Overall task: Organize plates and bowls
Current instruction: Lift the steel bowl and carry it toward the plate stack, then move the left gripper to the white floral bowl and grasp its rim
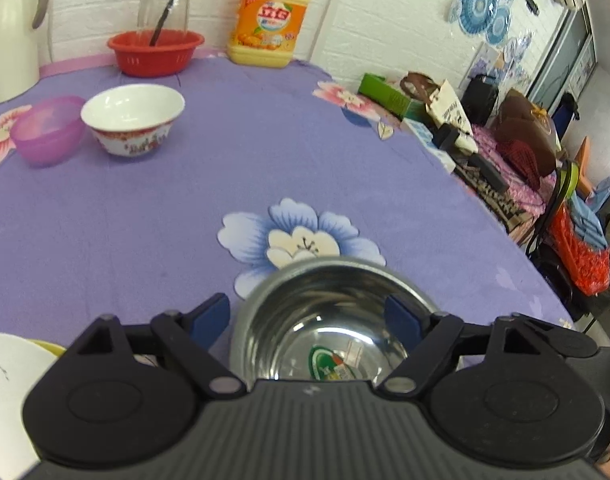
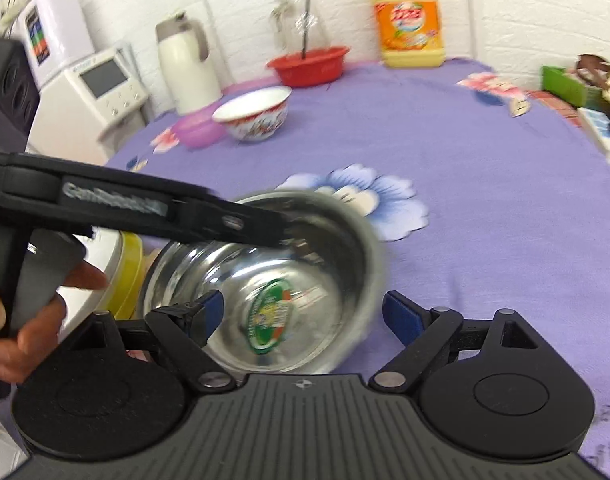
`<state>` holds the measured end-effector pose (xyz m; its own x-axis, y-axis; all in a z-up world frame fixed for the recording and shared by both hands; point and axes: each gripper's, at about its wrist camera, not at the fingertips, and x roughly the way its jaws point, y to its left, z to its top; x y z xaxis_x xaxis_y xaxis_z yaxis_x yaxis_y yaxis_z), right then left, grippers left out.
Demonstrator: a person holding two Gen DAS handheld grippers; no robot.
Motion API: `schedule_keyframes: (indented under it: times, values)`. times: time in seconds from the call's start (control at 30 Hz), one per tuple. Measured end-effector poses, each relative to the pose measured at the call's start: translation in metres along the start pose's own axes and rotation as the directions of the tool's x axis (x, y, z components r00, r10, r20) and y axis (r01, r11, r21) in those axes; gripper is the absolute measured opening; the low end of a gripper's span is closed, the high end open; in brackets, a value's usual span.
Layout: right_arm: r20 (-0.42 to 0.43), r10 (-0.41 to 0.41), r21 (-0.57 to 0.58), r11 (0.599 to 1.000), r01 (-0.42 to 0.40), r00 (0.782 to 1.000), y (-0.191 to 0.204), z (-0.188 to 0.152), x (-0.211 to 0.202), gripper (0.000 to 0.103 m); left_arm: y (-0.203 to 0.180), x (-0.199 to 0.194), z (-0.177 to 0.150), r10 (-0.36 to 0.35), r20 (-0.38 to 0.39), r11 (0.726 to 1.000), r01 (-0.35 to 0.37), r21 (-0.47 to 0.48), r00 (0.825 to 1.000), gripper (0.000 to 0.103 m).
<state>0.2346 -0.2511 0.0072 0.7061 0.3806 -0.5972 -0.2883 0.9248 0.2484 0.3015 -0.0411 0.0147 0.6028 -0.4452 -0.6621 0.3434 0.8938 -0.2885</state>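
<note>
Shiny steel bowl [image 1: 329, 320] with green label, left tool [image 1: 309, 316] apart astride its rim

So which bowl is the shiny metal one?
The steel bowl right in front of the left hand-held gripper, with a sticker inside. The white bowl, purple bowl and red basin sit farther back and aren't shiny metal.

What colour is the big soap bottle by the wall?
The soap bottle is yellow with an orange label. The left wrist view shows it best.
</note>
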Motion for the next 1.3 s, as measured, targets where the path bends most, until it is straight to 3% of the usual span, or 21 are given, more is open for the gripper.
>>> schedule_keyframes:
  times: [0.13,0.27,0.57,0.7,0.93,1.07,1.3]
  values:
    - [0.082,-0.015,0.089,0.996,0.008,0.997,-0.029,0.017,-0.006,0.103,0.015,-0.007,0.009,0.026,0.029,0.998,-0.025,-0.049,0.999,0.083]
    - [0.119,-0.026,0.105,0.994,0.013,0.993,-0.045,0.049,0.009,0.103,0.032,-0.013,0.017,0.091,0.041,0.992,-0.087,-0.089,0.995,0.083]
    - [0.154,0.045,-0.059,0.998,-0.036,0.987,-0.032,0.147,0.063,0.103,0.063,-0.013,0.036,0.189,0.042,0.974,-0.181,-0.134,0.981,0.083]
    - [0.107,0.081,-0.092,0.993,-0.072,0.991,-0.025,0.17,0.096,0.103,0.078,-0.007,0.047,0.208,0.04,0.968,-0.2,-0.148,0.977,0.083]
    - [0.019,0.091,-0.16,0.983,-0.087,0.996,-0.017,0.179,0.15,0.103,0.11,0.016,0.069,0.229,0.024,0.96,-0.222,-0.173,0.973,0.083]
    - [-0.012,0.12,-0.209,0.97,-0.12,0.993,-0.009,0.189,0.18,0.103,0.131,0.025,0.077,0.236,0.025,0.946,-0.224,-0.235,0.971,0.083]
    - [-0.094,0.14,-0.259,0.953,-0.16,0.986,0.004,0.206,0.232,0.103,0.172,0.037,0.102,0.197,0.092,0.871,-0.131,-0.474,0.976,0.083]
